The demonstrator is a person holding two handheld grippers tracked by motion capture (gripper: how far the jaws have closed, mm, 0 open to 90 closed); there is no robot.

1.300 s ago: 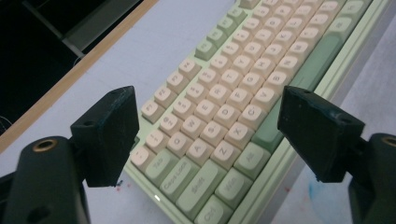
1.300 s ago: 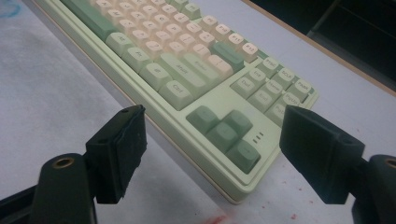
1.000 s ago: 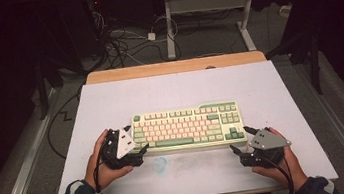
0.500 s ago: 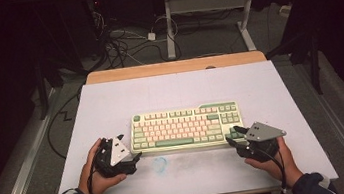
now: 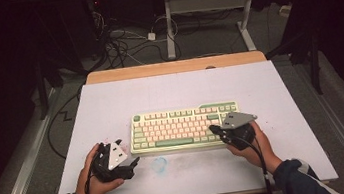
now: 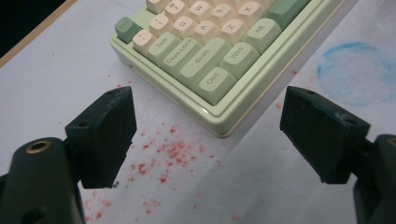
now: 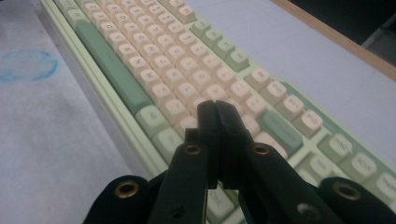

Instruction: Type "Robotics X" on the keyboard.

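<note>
Keyboard [image 5: 184, 128], green and cream, lies flat in the middle of the white table [image 5: 259, 85], its long side toward the person. Right gripper [image 5: 213, 130] is over the keyboard's right end; its jaws have just been closing and now stand pressed together above the keys, with nothing between them. Left gripper [image 5: 132, 165] rests just beside the keyboard's near left corner, jaws spread wide and empty. Small red specks [image 6: 173, 151] and a blue smudge [image 5: 159, 164] mark the table.

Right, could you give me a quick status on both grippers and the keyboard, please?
Left gripper open, off keyboard's corner. Right gripper just closed, empty, over the keys. Nothing in the way.
</note>
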